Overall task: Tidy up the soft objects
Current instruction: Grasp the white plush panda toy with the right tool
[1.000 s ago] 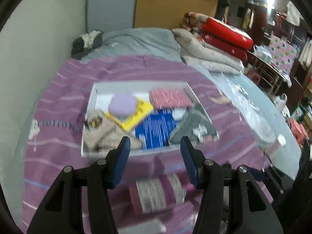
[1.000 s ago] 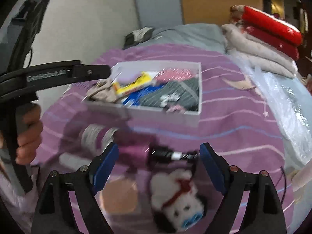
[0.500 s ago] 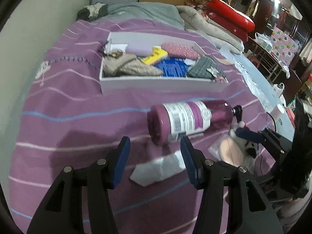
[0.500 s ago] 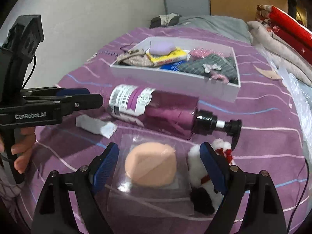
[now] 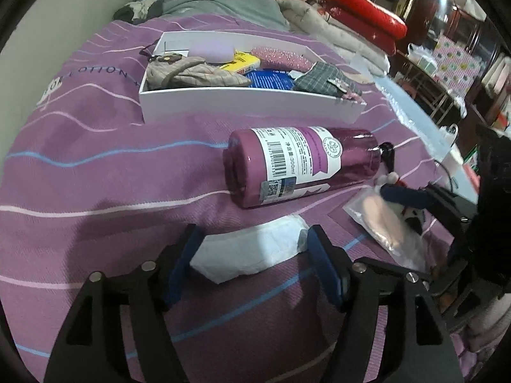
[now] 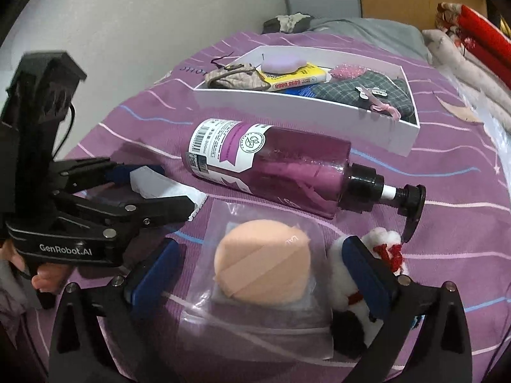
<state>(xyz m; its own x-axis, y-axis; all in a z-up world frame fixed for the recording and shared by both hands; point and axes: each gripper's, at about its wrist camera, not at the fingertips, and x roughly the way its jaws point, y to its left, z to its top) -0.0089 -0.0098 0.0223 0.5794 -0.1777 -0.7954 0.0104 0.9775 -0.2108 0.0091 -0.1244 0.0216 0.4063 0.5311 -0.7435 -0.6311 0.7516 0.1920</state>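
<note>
The left gripper (image 5: 252, 252), jaws opening, straddles the white tissue pack (image 5: 252, 255), possibly brushing it. The right gripper (image 6: 258, 277), also widening, brackets the bagged peach sponge (image 6: 262, 265) ungripped. A second ago both hovered higher, facing the white box (image 5: 249, 103).

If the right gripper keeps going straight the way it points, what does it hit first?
Most likely the bagged peach sponge, which lies between the opening jaws of the right gripper. The plush toy sits against the right finger, and the pump bottle lies beyond.
</note>
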